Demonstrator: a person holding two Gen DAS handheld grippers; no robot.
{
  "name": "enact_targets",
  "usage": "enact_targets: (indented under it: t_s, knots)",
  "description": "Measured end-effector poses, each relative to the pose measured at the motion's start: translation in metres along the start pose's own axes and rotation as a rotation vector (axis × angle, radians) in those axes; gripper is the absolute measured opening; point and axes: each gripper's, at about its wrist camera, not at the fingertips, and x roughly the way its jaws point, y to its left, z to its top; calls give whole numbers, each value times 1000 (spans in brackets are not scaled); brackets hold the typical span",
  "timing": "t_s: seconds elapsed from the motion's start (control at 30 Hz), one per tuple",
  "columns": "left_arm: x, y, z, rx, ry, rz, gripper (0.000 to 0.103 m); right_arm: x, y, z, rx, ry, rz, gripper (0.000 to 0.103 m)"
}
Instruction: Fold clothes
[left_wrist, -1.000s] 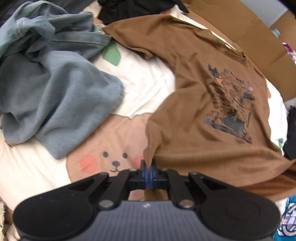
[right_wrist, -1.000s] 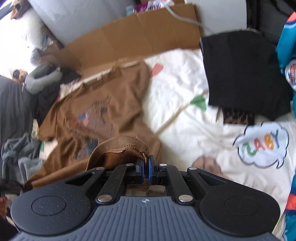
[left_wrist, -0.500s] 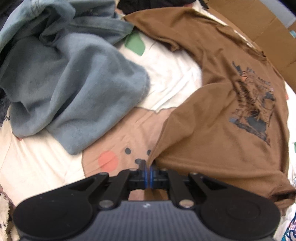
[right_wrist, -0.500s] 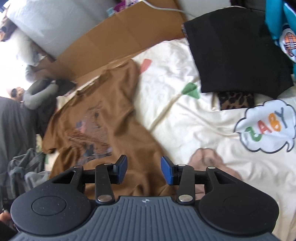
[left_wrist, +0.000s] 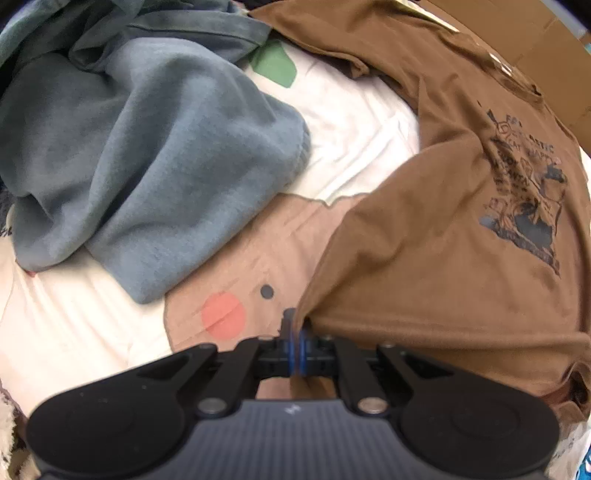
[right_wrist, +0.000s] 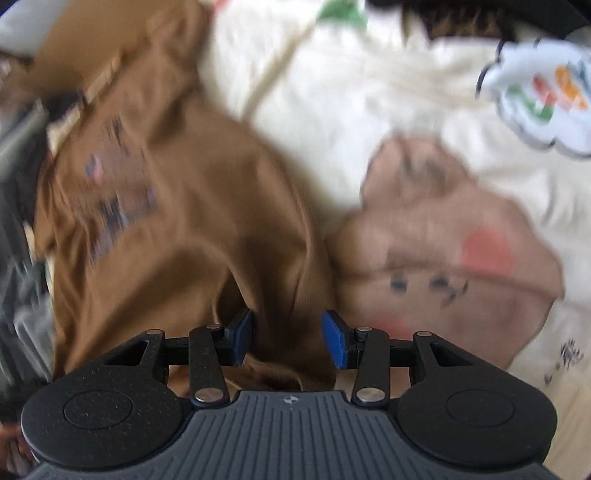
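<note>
Left gripper (left_wrist: 296, 345): we see its blue-padded fingers pressed together, pinching a corner of the hem of the brown cotton T-shirt with a dark printed graphic (left_wrist: 443, 229). From that pinch the shirt fans out up and to the right, mostly flat on the cream bedsheet printed with a tan bear face (left_wrist: 236, 288). Bear's red cheek and one black eye dot sit just left of the pinched corner.

Right gripper (right_wrist: 287, 338): fingers spread, blue pads (right_wrist: 242, 334) apart, jaws have just been opening. We see brown T-shirt (right_wrist: 177, 236) fabric lying between and below the pads, but they don't press on it. View is motion-blurred, so whether a pad brushes the cloth we can't tell.

Further out, left view: a crumpled grey-blue fleece garment (left_wrist: 140, 158) lies on the sheet left of the shirt, not touching it near the gripper. Brown cardboard (left_wrist: 546, 62) runs along the far right edge behind the shirt.

Right view: sheet (right_wrist: 369, 103) lies bare right of the shirt, with a second bear face (right_wrist: 454, 251) and a white cloud print with coloured letters (right_wrist: 543, 99).
</note>
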Motion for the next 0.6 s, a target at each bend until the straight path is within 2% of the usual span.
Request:
enact_targets:
  t_s: [0.07,0.27,0.37,0.5,0.6]
  knots:
    - [0,1,-1,6,3,-6,3,3,4,-5,-59,64,-39,49]
    - [1,9,-4,1,8,-27,4,-6,2,-11,-113,142,-107,49]
    - [4,13,-7,1,16,-25,6,-14,3,-13,-122,136,-104,49]
    - [6,23,-12,-24,26,-50,9,-21,1,-10,-11,74,-37,51]
    - [7,30,-16,-53,15,-89,20,-15,12,-11,-10,65,-18,54]
